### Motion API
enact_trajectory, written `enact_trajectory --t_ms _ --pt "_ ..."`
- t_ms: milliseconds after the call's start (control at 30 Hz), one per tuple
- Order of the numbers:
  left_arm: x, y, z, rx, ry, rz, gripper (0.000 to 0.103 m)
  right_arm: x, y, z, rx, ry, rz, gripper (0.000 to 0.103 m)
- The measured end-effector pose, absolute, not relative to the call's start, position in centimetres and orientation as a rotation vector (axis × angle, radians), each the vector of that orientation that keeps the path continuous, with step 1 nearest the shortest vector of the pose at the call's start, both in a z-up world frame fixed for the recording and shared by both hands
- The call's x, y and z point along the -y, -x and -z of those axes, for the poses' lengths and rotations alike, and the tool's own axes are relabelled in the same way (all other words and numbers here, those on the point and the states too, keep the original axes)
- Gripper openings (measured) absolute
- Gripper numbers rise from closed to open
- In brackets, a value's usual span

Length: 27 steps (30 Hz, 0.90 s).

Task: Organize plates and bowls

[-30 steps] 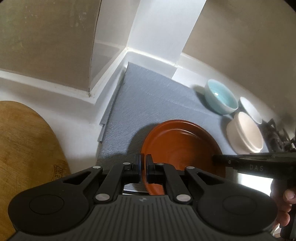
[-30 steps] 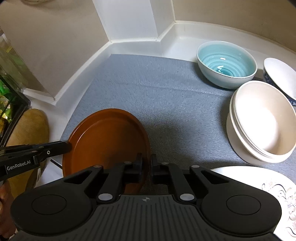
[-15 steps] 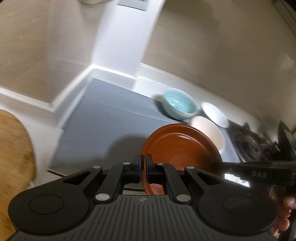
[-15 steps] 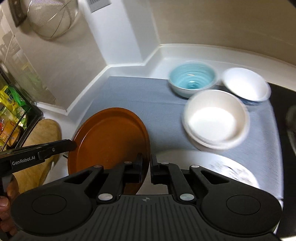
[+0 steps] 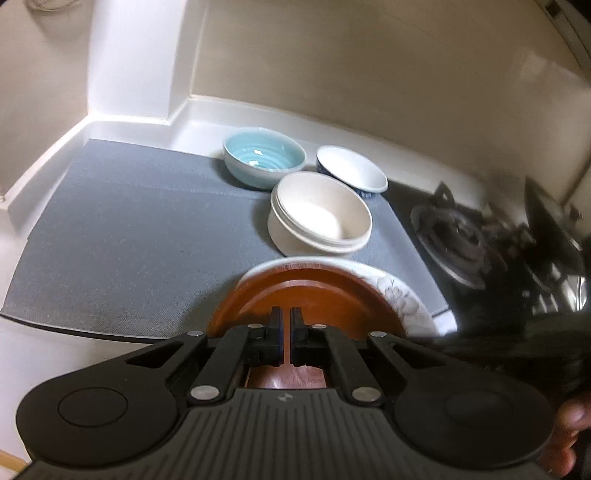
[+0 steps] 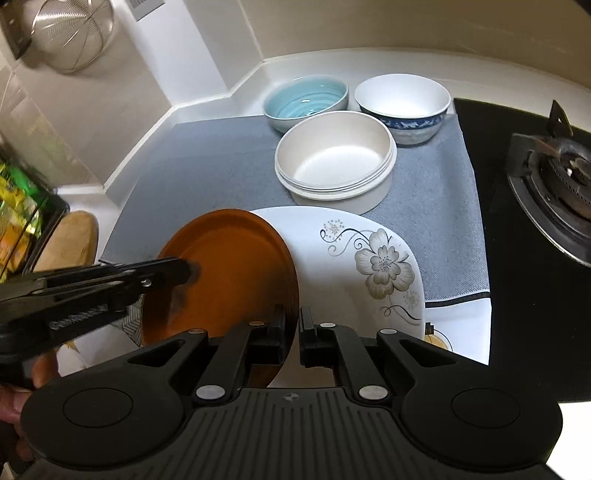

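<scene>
A brown plate (image 6: 229,266) is held by its rim between both grippers, tilted over a white floral plate (image 6: 351,258) at the mat's front edge. My right gripper (image 6: 293,332) is shut on the brown plate's near right rim. My left gripper (image 5: 285,332) is shut on the opposite rim, and in the right wrist view its fingers (image 6: 181,271) reach in from the left. The left wrist view shows the brown plate (image 5: 314,295) covering most of the floral plate (image 5: 402,299). Whether the two plates touch I cannot tell. Behind them stand stacked cream bowls (image 6: 332,162), a teal bowl (image 6: 306,99) and a blue-patterned white bowl (image 6: 402,103).
A grey mat (image 6: 207,173) covers the counter in a white wall corner. A black gas stove (image 6: 554,177) lies right of the mat. A wooden board (image 6: 70,240) and snack packets (image 6: 18,221) sit at the left, with a wire strainer (image 6: 70,33) hanging above.
Both grippers have carried the brown plate to the right, from the mat's left part to over the floral plate. Both stay shut on its rim.
</scene>
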State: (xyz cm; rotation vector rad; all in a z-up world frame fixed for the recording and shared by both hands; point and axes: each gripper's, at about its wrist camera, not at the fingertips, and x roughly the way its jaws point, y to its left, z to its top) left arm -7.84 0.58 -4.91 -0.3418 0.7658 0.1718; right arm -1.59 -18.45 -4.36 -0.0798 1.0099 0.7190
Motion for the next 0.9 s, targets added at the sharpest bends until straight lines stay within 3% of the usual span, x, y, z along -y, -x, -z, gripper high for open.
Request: enact_trajectory --t_ms 667,900 --pt "-4.2 14.3 2.8 -0.668 0.427 -0.467 0.005 19.5 0.0 6.2 -1.018 0.133 -0.635 0.007" --pt "-4.3 18.6 2.5 -0.649 0.452 -0.597 0.015 19.7 0.3 6.5 -1.009 0.188 -0.654 0.011"
